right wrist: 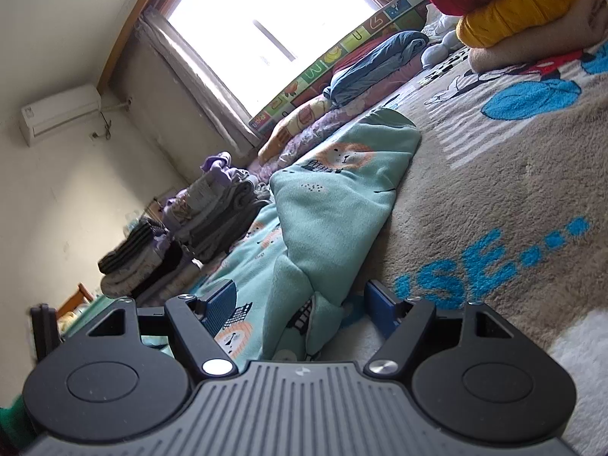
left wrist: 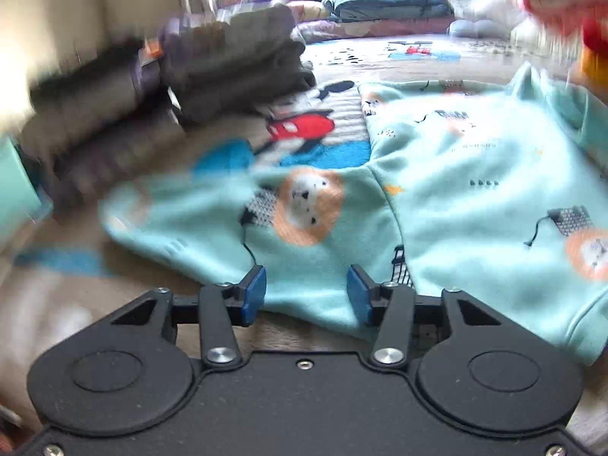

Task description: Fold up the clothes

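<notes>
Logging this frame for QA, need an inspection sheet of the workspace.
Surface: plush cartoon blanket, bare beside the garment.
Job's things: mint lion-print garment spread out, one part folded over in the right view.
Clutter: folded dark stacks; rolled red, yellow, beige bundles.
Grippers: left gripper open, at garment hem; right gripper open, straddling a fabric ridge.
Cables: nothing seen.
Surroundings: window, air conditioner, bedding along the wall.

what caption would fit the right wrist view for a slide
Open right gripper straddling a bunched edge of the mint lion-print garment on a cartoon-print blanket.
</notes>
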Action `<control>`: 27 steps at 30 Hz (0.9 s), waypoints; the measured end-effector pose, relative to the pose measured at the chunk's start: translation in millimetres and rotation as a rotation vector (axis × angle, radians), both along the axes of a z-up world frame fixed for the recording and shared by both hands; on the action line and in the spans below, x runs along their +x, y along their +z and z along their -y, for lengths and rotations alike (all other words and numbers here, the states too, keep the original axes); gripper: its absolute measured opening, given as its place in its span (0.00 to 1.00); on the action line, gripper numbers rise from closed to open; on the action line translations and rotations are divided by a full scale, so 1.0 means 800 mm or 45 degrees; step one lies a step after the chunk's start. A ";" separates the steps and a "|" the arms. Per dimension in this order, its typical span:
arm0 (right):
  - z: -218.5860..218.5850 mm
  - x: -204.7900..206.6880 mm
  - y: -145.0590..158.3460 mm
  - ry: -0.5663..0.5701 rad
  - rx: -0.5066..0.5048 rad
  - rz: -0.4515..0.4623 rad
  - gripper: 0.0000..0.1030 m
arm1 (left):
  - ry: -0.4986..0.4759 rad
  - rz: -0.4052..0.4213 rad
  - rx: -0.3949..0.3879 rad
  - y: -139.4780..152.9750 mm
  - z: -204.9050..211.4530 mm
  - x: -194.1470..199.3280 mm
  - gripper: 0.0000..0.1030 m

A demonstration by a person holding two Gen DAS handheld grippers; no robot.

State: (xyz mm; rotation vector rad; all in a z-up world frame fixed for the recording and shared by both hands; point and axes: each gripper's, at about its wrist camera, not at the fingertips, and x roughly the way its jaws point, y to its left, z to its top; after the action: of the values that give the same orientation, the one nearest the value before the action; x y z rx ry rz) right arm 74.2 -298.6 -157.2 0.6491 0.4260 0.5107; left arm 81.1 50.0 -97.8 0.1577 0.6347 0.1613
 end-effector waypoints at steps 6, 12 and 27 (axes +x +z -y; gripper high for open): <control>-0.005 -0.010 0.012 -0.054 -0.066 -0.032 0.71 | -0.111 -0.119 -0.191 -0.011 0.016 0.008 0.43; -0.003 -0.020 0.051 -0.128 -0.146 -0.014 0.72 | -0.199 0.042 -0.429 0.022 0.025 0.009 0.64; 0.074 0.187 0.019 -0.264 0.213 -0.400 0.58 | -0.294 -0.063 -0.613 -0.014 0.035 0.047 0.72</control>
State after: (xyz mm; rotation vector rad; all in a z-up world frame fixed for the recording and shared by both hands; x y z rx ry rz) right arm 224.0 -357.9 -142.1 0.9299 0.6080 0.2477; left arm 118.4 22.2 -109.1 -0.2302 0.6828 -0.2198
